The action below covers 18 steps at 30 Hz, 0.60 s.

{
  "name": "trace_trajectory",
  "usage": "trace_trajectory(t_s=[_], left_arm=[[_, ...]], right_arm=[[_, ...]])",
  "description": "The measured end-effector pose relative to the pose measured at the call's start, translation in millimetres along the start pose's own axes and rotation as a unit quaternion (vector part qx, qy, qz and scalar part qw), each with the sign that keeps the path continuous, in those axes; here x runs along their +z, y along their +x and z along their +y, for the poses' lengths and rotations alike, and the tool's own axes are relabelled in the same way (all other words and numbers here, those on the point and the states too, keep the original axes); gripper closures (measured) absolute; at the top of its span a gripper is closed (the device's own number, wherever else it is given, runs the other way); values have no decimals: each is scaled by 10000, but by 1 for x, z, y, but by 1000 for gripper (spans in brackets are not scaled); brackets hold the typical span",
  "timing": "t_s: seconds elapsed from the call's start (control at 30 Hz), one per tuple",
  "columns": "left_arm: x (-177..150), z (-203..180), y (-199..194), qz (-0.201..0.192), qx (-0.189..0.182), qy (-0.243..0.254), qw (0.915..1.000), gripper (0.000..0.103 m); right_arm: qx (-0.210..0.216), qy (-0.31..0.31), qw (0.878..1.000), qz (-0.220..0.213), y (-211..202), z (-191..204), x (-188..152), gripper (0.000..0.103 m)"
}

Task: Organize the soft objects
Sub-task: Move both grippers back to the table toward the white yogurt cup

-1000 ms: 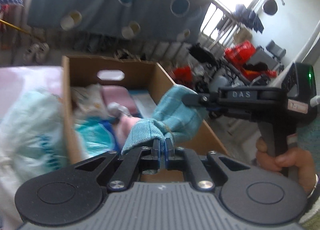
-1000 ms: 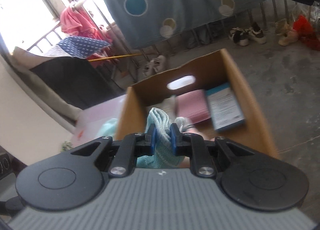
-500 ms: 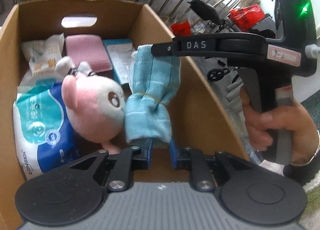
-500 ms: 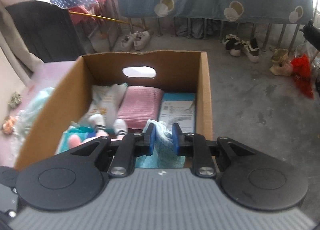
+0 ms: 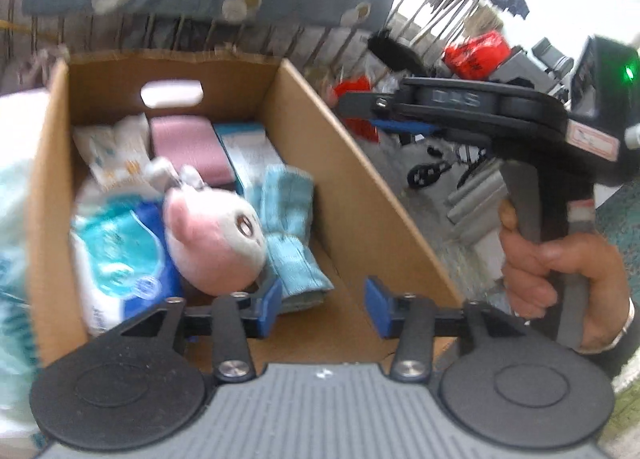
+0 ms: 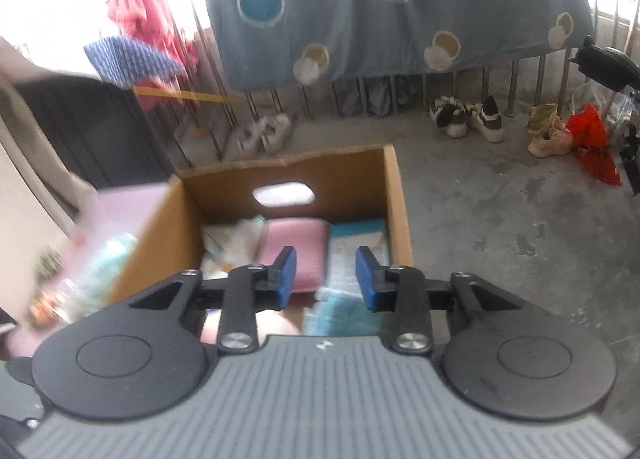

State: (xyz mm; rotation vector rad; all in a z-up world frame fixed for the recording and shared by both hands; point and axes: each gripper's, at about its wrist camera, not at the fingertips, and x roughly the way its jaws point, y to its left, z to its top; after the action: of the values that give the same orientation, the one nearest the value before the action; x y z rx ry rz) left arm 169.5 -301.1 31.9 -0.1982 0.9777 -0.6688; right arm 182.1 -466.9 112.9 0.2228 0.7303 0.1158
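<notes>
The light blue rolled cloth (image 5: 292,235) lies inside the cardboard box (image 5: 360,195), against its right wall and beside a pink plush toy (image 5: 212,235). My left gripper (image 5: 322,305) hovers over the box's near end; its jaws are opening and nothing is between them. In the left wrist view the right gripper (image 5: 360,113) hangs above the box's right wall, held by a hand (image 5: 560,279). In its own view my right gripper (image 6: 325,277) is also opening with nothing between its jaws, and the blue cloth (image 6: 344,313) shows just below them.
The box also holds a pink pad (image 6: 294,247), a blue-edged pack (image 5: 252,151), a white wrapper (image 5: 116,147) and a teal wipes pack (image 5: 120,259). Shoes (image 6: 466,119) and a red bag (image 6: 596,147) lie on the concrete floor. A spotted blue sheet (image 6: 380,7) hangs on the railing.
Both grippers were shut on the blue cloth and lowered it into the box. Now both have opened and pulled back, and the cloth lies in the box next to the plush toy.
</notes>
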Motion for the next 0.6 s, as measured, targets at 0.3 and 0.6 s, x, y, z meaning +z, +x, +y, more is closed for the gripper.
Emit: trace_trajectory(t_s=[0.3,0.6], left_arm=[[-23,24,-95,-880,435,9,9952,27],[-78,78,-179,-1608,1558,-344,9740,19]], right_arm=[[1126,1258,9802,-1034,-112,36,-28,29],[1833,2027,9541,-1229,-149,99,-87,23]])
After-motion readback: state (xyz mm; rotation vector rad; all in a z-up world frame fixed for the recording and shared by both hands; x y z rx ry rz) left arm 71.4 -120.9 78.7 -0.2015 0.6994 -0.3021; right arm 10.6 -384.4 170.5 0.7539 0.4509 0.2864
